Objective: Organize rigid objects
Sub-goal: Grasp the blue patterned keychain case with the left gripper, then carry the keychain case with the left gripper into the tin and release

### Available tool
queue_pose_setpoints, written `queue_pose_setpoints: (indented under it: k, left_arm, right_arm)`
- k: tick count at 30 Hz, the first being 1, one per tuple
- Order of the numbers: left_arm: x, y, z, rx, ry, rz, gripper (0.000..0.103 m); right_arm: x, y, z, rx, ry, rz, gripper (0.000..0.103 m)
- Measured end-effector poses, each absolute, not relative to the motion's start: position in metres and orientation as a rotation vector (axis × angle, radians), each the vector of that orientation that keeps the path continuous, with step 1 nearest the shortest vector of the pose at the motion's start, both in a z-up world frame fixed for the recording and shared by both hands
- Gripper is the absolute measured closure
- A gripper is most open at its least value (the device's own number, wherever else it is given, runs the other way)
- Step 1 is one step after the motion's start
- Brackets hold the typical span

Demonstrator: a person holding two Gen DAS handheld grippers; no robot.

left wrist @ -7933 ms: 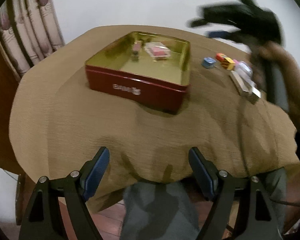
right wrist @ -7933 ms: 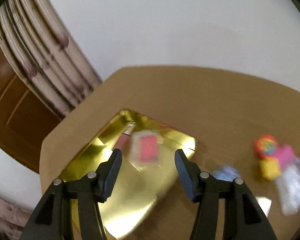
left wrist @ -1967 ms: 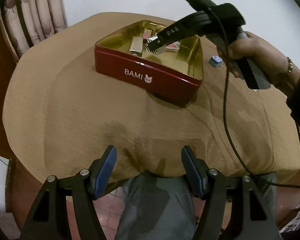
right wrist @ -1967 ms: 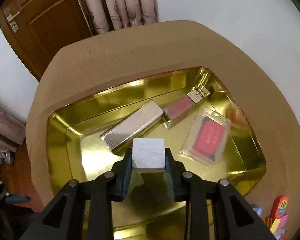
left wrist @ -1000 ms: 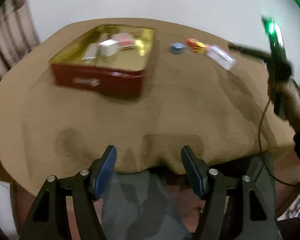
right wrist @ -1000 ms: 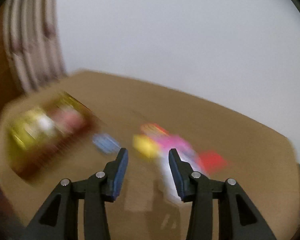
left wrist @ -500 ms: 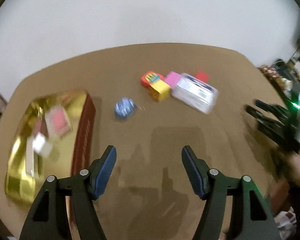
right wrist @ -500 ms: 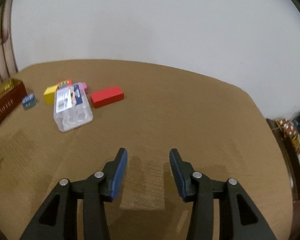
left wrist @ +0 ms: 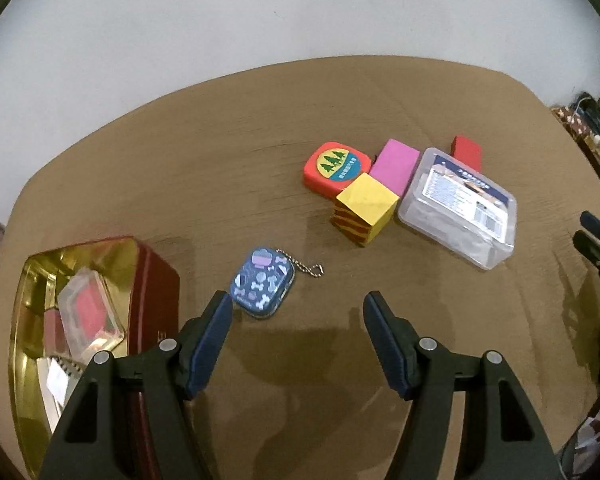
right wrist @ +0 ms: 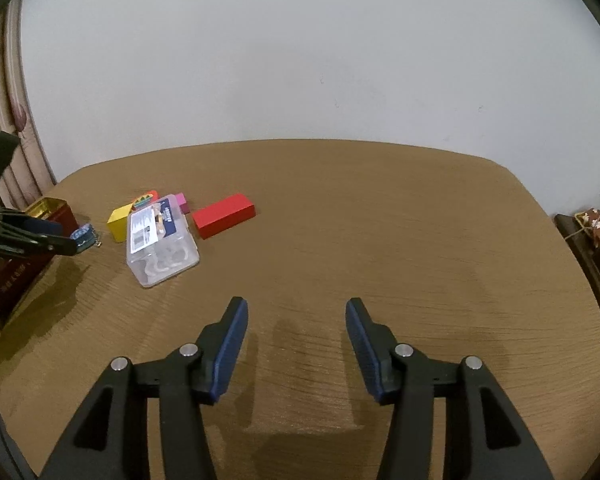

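Observation:
My left gripper (left wrist: 298, 304) is open and empty, just in front of a small blue patterned tin with a chain (left wrist: 263, 286). The red tin with gold inside (left wrist: 152, 280) sits at the left and holds a clear case with a red card (left wrist: 90, 314). Beyond lie a red round-cornered tape box (left wrist: 334, 168), a yellow cube (left wrist: 366, 208), a pink block (left wrist: 394, 166), a clear plastic box (left wrist: 458, 206) and a red block (left wrist: 468, 152). My right gripper (right wrist: 296, 312) is open and empty over bare cloth, right of the clear box (right wrist: 160, 236) and red block (right wrist: 224, 216).
The table is covered in a brown cloth (right wrist: 380, 220) and stands against a white wall. A curtain (right wrist: 8, 140) hangs at the left. Cluttered furniture (right wrist: 596, 228) stands beyond the right table edge. The left gripper's fingers (right wrist: 36, 236) show at the left.
The right gripper let go of the silver block in the tin and swung to the right side. The left gripper moved forward over the table toward the blue tin.

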State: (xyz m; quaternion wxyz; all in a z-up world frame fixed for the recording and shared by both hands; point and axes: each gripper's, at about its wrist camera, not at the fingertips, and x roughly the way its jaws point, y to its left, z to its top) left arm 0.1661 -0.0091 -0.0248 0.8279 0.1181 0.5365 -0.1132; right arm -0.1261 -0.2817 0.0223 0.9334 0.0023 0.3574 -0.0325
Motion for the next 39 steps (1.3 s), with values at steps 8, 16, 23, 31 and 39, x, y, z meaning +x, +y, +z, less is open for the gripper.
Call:
queue_pose_setpoints:
  k: [8,16,23,31,39]
  left_arm:
    - [0.191,-0.005,-0.045,0.244,1.184,-0.231,0.039]
    - [0.188,-0.004,-0.051,0.213,1.186,-0.281,0.075]
    - [0.157,-0.010,-0.044,0.268,1.122,-0.255,0.075]
    - [0.094,0.002,-0.005,0.175,1.091,-0.179,0.075]
    - [0.080,0.088,0.061,0.099,1.063,-0.044,0.075]
  right_arm:
    - [-0.127,-0.286,0.027,0.041,0.716,-0.042,0.051]
    - [-0.125,-0.288,0.025,0.057,0.735,-0.032,0.051]
    - [-0.121,-0.288,0.023,0.057,0.757,-0.032,0.051]
    - [-0.116,-0.287,0.019,0.046,0.780,-0.035,0.051]
    - [-0.110,-0.279,0.014,-0.001,0.811,-0.057,0.051]
